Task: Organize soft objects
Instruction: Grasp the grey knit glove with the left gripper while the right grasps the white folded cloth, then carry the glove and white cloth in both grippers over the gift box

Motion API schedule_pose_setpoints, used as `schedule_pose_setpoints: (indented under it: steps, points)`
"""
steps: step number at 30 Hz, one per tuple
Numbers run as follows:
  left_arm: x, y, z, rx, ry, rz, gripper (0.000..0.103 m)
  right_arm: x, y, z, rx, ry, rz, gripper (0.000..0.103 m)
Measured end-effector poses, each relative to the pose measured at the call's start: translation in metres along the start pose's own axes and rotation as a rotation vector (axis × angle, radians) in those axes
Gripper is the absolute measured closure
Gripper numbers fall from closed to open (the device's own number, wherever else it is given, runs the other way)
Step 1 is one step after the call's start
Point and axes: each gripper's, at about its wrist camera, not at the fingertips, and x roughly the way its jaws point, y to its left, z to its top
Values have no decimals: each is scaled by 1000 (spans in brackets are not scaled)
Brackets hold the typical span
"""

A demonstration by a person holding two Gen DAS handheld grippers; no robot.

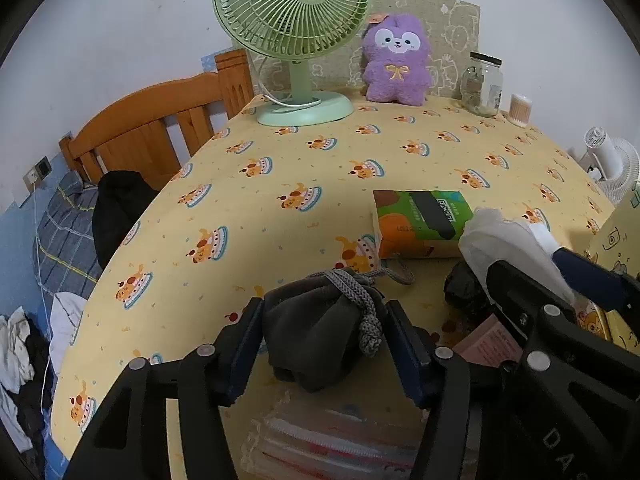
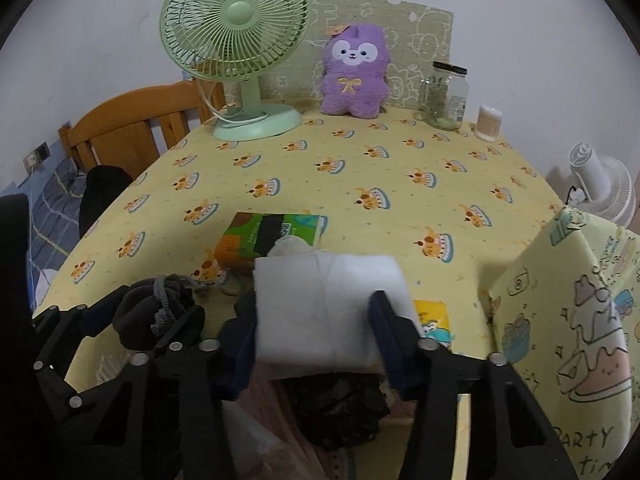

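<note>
Two grippers work over one table (image 1: 280,184) covered in a yellow cake-print cloth. The left gripper (image 1: 324,332) is clamped on one dark grey pouch (image 1: 316,332), a finger pressed to each side; its grey cord (image 1: 366,308) is knotted and drapes down the front. The right gripper (image 2: 316,324) is clamped on one folded white cloth (image 2: 324,300), held just above the table's near edge.

Just behind the cloth lies one green and orange tissue pack (image 2: 260,240), flat on the table. Under the right gripper sits one crumpled black item (image 2: 340,404), and a pink striped fabric (image 1: 328,440) lies below the left gripper.

Along the far edge stand one green fan (image 1: 292,12), one purple plush (image 1: 396,60), one glass jar (image 1: 482,84) and one small tub of cotton swabs (image 1: 520,110), in that order from left to right. One yellow cartoon-print bag (image 2: 568,320) stands at the right.
</note>
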Motion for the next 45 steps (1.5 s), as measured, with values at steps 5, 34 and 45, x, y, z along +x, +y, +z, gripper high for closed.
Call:
schedule_pose_setpoints:
  steps: [5, 34, 45]
  points:
    - [-1, 2, 2, -15, 5, -19, 48, 0, 2, 3, -1, 7, 25, 70]
    - [-90, -25, 29, -4, -152, -62, 51, -91, -18, 28, 36, -139, 57, 81]
    - [-135, -37, 36, 4, -233, -53, 51, -137, -32, 32, 46, -221, 61, 81]
